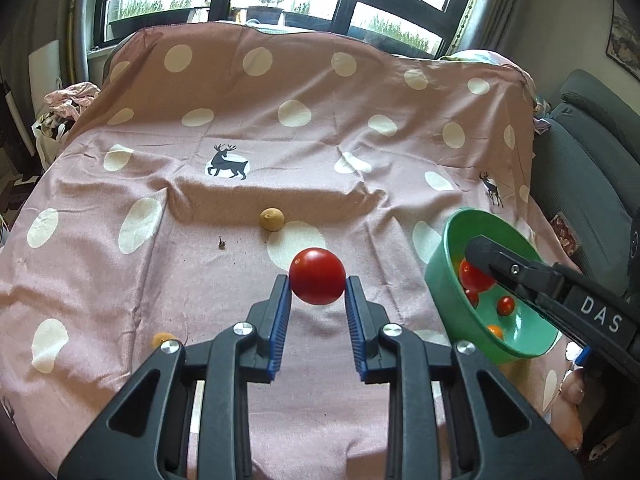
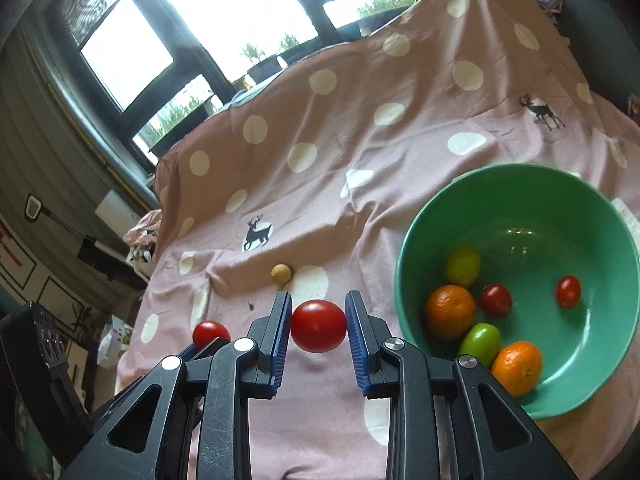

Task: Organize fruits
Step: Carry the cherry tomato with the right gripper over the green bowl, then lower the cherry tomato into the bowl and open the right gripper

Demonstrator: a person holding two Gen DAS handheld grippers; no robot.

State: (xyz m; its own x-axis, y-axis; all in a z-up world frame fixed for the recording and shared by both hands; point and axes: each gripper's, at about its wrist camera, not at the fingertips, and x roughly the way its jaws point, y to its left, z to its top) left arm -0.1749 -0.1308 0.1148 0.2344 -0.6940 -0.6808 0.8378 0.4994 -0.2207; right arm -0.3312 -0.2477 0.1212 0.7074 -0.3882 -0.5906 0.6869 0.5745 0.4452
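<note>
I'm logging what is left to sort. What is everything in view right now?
round green bowl: 1, green, right side of the cloth
round orange citrus fruits: 2, orange, in the bowl
small red tomatoes: 2, red, in the bowl
oval green fruit: 1, green, in the bowl
yellow-green round fruit: 1, in the bowl
small tan round fruit: 1, tan, mid-cloth
small yellow-orange fruit: 1, on the cloth, partly hidden by the left gripper
large red round tomatoes: 2, red, one in each gripper
pink fabric cloth with white dots: 1, covers the surface
left gripper: black, blue fingers, holding a tomato
right gripper: the same, holding a tomato
</note>
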